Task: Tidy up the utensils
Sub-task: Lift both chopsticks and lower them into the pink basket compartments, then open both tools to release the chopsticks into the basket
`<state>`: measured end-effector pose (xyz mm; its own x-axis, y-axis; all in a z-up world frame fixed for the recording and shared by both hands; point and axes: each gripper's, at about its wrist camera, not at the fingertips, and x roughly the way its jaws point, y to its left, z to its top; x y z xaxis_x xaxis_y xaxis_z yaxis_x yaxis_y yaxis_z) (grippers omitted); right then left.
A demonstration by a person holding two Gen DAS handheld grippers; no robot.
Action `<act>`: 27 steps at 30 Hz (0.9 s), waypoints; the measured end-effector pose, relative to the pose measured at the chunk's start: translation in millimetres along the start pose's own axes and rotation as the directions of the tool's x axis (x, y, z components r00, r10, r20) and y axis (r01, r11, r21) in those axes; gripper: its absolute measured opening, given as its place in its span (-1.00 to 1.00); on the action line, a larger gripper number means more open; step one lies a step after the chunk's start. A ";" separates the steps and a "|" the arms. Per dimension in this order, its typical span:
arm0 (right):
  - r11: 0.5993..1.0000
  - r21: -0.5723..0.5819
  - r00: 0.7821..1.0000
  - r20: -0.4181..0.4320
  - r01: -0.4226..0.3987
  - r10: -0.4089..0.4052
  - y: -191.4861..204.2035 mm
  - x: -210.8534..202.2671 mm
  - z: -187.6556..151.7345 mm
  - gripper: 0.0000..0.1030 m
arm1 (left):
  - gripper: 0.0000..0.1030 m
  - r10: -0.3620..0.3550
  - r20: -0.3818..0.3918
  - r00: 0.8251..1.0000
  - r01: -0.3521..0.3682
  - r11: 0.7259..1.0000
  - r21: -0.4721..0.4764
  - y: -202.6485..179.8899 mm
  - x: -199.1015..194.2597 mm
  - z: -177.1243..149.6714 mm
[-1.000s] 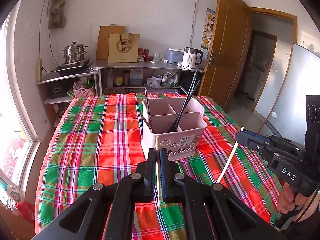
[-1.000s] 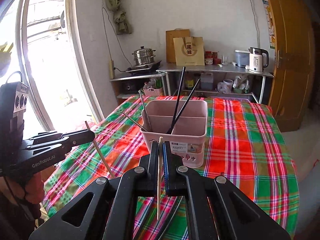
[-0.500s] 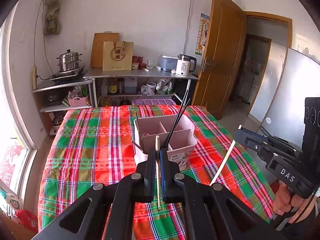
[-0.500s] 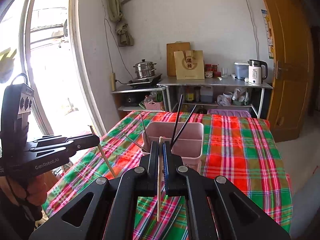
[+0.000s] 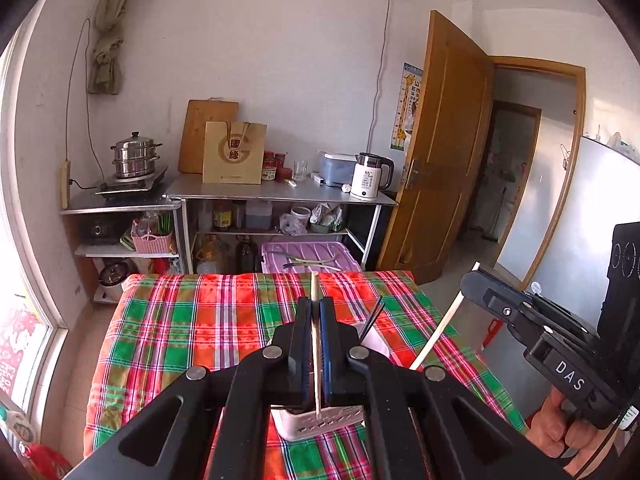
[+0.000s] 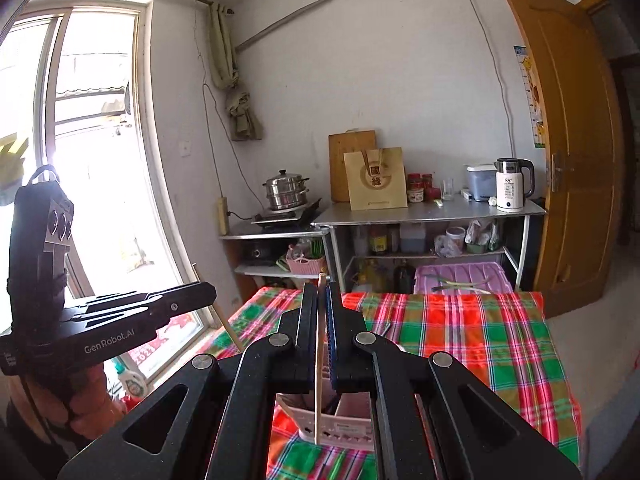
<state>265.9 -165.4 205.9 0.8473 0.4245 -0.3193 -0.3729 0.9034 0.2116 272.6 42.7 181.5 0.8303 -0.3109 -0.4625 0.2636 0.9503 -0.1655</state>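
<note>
My left gripper is shut on a pale wooden chopstick that stands upright between the fingers. My right gripper is shut on another wooden chopstick, also upright. Both hang above the pink utensil caddy, which is mostly hidden under the fingers; it also shows in the right wrist view. Dark chopsticks stick up from the caddy. In the left wrist view the right gripper with its chopstick is at the right. In the right wrist view the left gripper is at the left.
The caddy stands on a table with a red and green plaid cloth. Behind it are metal shelves with a steamer pot, a kettle and a purple bin. A window is left, a wooden door right.
Both grippers have risen and drawn in over the caddy with their chopsticks. The caddy has dropped from mid-view to under the fingers. The grips have not changed.
</note>
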 end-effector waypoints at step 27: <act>1.000 0.018 0.991 -0.133 0.017 -0.015 -14.1 78.4 -62.4 -0.92 | -0.92 -0.010 -0.117 0.993 0.005 0.999 -0.048 35.8 86.9 -46.1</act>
<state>314.0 -141.2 120.3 0.7948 0.4152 -0.4426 -0.3512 0.9095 0.2225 331.6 49.0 95.3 0.7646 -0.3202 -0.5593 0.2435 0.9470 -0.2093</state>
